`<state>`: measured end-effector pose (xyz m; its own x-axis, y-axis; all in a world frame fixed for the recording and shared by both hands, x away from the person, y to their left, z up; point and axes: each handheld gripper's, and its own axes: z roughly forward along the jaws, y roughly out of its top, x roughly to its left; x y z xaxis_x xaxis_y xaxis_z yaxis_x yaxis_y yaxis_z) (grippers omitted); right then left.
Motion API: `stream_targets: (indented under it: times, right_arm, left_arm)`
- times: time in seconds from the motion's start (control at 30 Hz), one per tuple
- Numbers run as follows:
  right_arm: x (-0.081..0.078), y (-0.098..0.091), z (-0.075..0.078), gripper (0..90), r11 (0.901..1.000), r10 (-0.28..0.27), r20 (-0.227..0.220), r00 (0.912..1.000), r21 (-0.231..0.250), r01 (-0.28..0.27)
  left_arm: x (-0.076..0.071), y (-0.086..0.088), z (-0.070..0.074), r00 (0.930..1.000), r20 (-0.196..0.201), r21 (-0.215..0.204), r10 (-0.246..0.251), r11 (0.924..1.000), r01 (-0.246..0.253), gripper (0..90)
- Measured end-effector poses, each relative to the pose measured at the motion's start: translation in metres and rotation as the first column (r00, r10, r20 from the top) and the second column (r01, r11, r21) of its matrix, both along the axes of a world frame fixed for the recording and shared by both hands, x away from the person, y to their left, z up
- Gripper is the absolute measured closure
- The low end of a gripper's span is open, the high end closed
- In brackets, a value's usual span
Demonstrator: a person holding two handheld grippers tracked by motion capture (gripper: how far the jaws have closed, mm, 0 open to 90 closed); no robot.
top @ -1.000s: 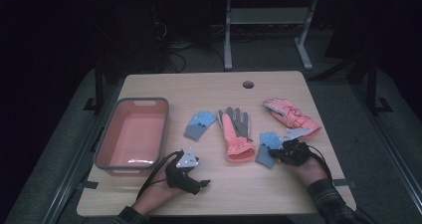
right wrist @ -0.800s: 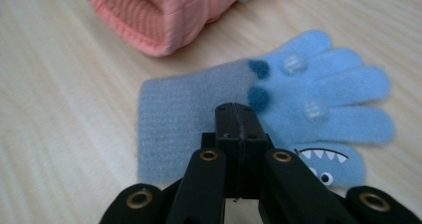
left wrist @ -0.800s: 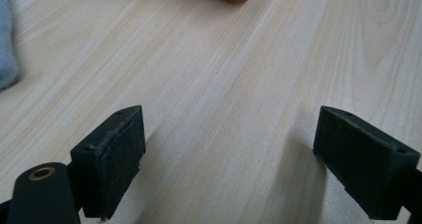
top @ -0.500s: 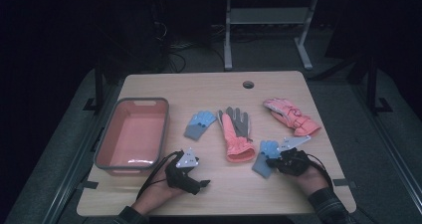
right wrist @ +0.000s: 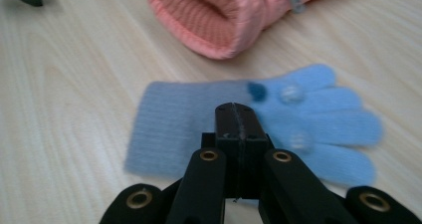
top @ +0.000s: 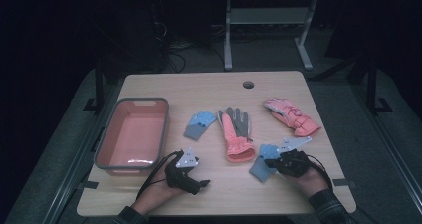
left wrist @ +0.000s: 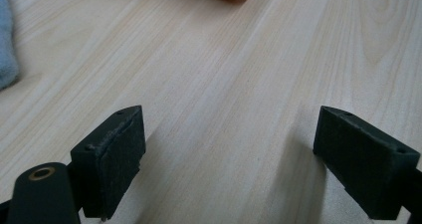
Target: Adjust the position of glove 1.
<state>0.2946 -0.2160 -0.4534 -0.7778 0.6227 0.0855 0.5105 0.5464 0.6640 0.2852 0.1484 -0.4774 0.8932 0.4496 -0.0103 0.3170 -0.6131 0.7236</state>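
The right gripper (top: 272,163) has its fingers pressed fully together, and in the right gripper view they close on the edge of the small blue glove (right wrist: 259,115), which it seems to pinch near the middle of its lower side. Compared with one second ago, this glove is no longer at the same place: it has come a little toward the person and to the left, and it now lies near the front edge of the table (top: 234,196), just beside the cuff of the pink and grey glove (top: 235,133). So the grip probably holds, and the glove follows the hand, dragged more than lifted as far as one can judge. The left gripper (top: 199,184) has not moved; it rests low over bare wood with its fingers wide apart and nothing between them. The second blue glove (top: 200,124) lies untouched between the grey bin (top: 105,143) and the pink and grey glove, and the pink glove (top: 292,116) stays at the far right. The bin is empty, so the work of collecting the gloves looks to be at its beginning, and the way from the held glove to the bin crosses most of the table
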Motion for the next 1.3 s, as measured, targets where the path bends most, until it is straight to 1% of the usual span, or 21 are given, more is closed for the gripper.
stream_targets:
  times: [0.07,0.13,0.2,0.23,0.33,0.43,0.5,0.53,0.57,0.7,0.73,0.83,0.87,0.93,1.0,1.1,1.3]
  right_arm:
    - [0.002,-0.002,0.000,90.0,1.0000,-0.007,0.001,1.0000,-0.004,0.007]
    - [0.004,-0.006,0.000,90.0,0.9998,-0.021,0.013,0.9997,-0.002,0.021]
    - [0.005,-0.007,0.000,90.0,0.9997,-0.024,0.018,0.9996,-0.003,0.024]
    - [0.006,-0.007,0.001,90.0,0.9994,-0.034,0.022,0.9992,0.001,0.034]
    - [0.010,-0.007,0.002,90.0,0.9989,-0.046,0.041,0.9981,0.001,0.046]
    - [0.015,-0.007,-0.003,90.0,0.9988,-0.045,0.023,0.9987,-0.019,0.045]
    - [0.016,-0.007,-0.007,90.0,0.9981,-0.036,0.003,0.9993,-0.049,0.037]
    - [0.015,-0.007,-0.008,90.0,0.9984,-0.032,0.005,0.9995,-0.046,0.032]
    - [0.014,-0.007,-0.008,90.0,0.9987,-0.030,-0.005,0.9995,-0.042,0.029]
    - [0.010,-0.003,-0.008,90.0,0.9990,-0.013,-0.015,0.9998,-0.043,0.013]
    - [0.006,0.001,-0.007,90.0,0.9990,0.004,-0.019,0.9998,-0.045,-0.005]
    - [0.005,0.003,-0.007,90.0,0.9985,0.014,-0.013,0.9998,-0.054,-0.014]
    - [0.004,0.004,-0.007,90.0,0.9988,0.013,-0.022,0.9997,-0.048,-0.014]
    - [0.002,0.006,-0.007,90.0,0.9981,0.029,-0.017,0.9994,-0.054,-0.030]
    - [-0.001,0.010,-0.007,90.0,0.9977,0.045,-0.021,0.9987,-0.050,-0.046]
    - [-0.003,0.013,-0.007,90.0,0.9973,0.054,-0.021,0.9983,-0.049,-0.055]
    - [-0.010,0.025,-0.007,90.0,0.9932,0.105,-0.024,0.9942,-0.047,-0.106]
  left_arm:
    - [0.000,0.000,0.000,1.0000,0.001,0.001,0.000,1.0000,0.000,12.4]
    - [0.000,0.000,0.000,1.0000,0.001,0.002,-0.001,1.0000,0.001,12.4]
    - [0.000,0.000,0.000,1.0000,0.001,0.005,-0.002,1.0000,0.002,12.4]
    - [0.000,0.000,0.000,1.0000,0.001,0.006,-0.002,1.0000,0.002,12.4]
    - [0.000,0.000,0.000,1.0000,0.001,0.007,-0.004,1.0000,0.004,12.4]
    - [0.000,0.001,0.001,1.0000,0.004,0.011,-0.006,0.9999,0.006,12.4]
    - [0.000,0.001,0.001,1.0000,0.003,0.013,-0.005,0.9999,0.005,12.4]
    - [0.000,0.001,0.001,1.0000,0.003,0.012,-0.005,0.9999,0.005,12.4]
    - [0.000,0.001,0.001,1.0000,0.004,0.012,-0.006,0.9999,0.006,12.4]
    - [0.000,0.001,0.000,1.0000,0.008,0.009,-0.006,0.9999,0.006,12.4]
    - [0.000,0.001,0.000,1.0000,0.008,0.008,-0.006,0.9999,0.006,12.4]
    - [0.000,0.001,0.000,1.0000,0.008,0.008,-0.005,1.0000,0.005,12.4]
    - [0.000,0.001,0.000,1.0000,0.008,0.009,-0.005,0.9999,0.005,12.4]
    - [0.000,0.001,0.000,1.0000,0.007,0.009,-0.005,0.9999,0.005,12.4]
    - [0.000,0.001,0.000,1.0000,0.008,0.007,-0.004,1.0000,0.004,12.4]
    - [0.000,0.000,0.000,1.0000,0.007,0.004,-0.002,1.0000,0.002,12.4]
    - [0.000,0.000,0.000,1.0000,0.006,0.003,-0.002,1.0000,0.002,12.4]
